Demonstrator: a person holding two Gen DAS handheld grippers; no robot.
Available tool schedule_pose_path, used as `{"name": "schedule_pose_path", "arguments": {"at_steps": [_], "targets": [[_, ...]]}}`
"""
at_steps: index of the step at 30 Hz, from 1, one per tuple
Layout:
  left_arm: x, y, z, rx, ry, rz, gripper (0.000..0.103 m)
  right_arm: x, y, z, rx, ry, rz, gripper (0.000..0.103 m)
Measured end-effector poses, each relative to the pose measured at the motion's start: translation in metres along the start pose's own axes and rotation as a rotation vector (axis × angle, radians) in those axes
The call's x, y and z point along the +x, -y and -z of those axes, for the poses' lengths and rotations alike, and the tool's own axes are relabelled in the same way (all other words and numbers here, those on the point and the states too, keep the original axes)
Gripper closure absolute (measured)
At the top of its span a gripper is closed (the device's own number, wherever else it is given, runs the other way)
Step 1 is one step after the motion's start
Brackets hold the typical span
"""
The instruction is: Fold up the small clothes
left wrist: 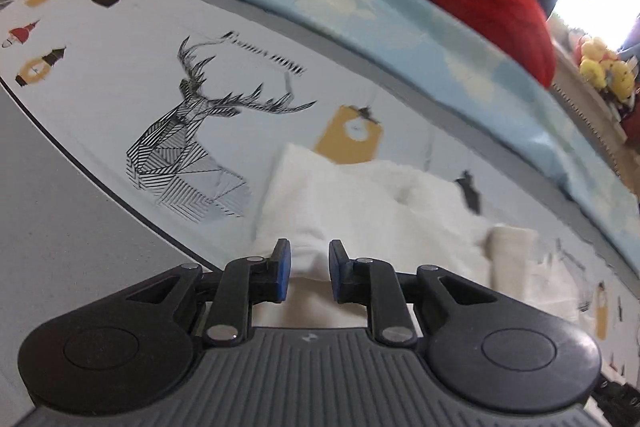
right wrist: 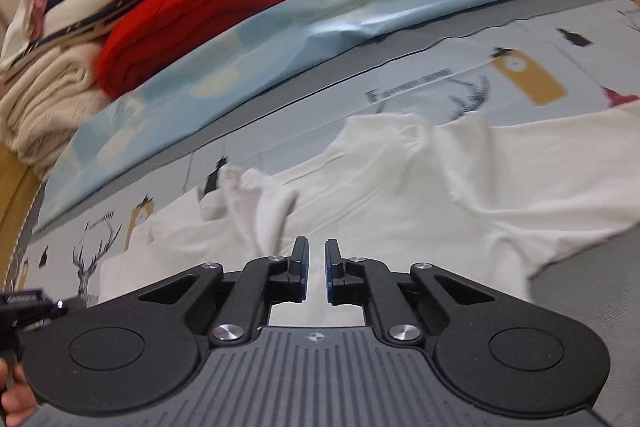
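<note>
A small white top (right wrist: 400, 187) lies spread on a printed sheet (right wrist: 440, 83), its collar toward the far side and a crumpled sleeve (right wrist: 248, 199) on its left. My right gripper (right wrist: 317, 269) rests on the top's near part. Its jaws are drawn to a narrow slit, which white cloth fills. In the left wrist view the same white top (left wrist: 360, 203) lies bunched beside a deer print (left wrist: 188, 131). My left gripper (left wrist: 310, 267) hovers at its near edge. These jaws stand a little apart, with cloth showing behind the gap but not pinched.
A folded light blue cloth (right wrist: 280, 43) runs along the far side of the sheet. Behind it sits a pile with a red knit (right wrist: 192, 11) and cream knitwear (right wrist: 44, 107). Yellow plush toys (left wrist: 604, 71) sit at the far right. A hand (right wrist: 16, 403) shows at the lower left.
</note>
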State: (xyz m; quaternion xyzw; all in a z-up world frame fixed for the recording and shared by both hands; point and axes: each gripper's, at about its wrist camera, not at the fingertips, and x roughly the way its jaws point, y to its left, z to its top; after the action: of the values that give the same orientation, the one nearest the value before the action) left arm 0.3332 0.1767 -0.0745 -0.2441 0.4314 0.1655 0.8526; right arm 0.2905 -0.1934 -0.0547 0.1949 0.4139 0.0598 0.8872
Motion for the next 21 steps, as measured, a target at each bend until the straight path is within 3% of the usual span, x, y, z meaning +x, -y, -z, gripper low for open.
{"name": "schedule_pose_path", "arguments": {"at_steps": [3, 6, 11, 15, 19, 21], "targets": [[0.017, -0.018, -0.003, -0.072, -0.081, 0.029, 0.081, 0.014, -0.015, 0.004, -0.036, -0.018, -0.038, 0.093], [0.017, -0.023, -0.007, -0.096, -0.096, 0.038, 0.075, 0.026, -0.031, 0.010, -0.102, -0.016, -0.048, 0.093], [0.019, -0.020, -0.006, -0.131, -0.140, 0.021, 0.072, 0.043, -0.042, 0.017, -0.144, -0.012, -0.034, 0.073], [0.010, -0.013, -0.009, -0.132, -0.146, 0.069, 0.067, 0.057, -0.051, 0.022, -0.233, -0.001, -0.018, 0.066], [0.003, -0.011, -0.013, -0.135, -0.131, 0.084, 0.066, 0.071, -0.063, 0.025, -0.371, 0.035, 0.004, 0.052], [0.002, -0.011, -0.014, -0.133, -0.137, 0.094, 0.066, 0.083, -0.067, 0.023, -0.397, 0.042, 0.024, 0.052]]}}
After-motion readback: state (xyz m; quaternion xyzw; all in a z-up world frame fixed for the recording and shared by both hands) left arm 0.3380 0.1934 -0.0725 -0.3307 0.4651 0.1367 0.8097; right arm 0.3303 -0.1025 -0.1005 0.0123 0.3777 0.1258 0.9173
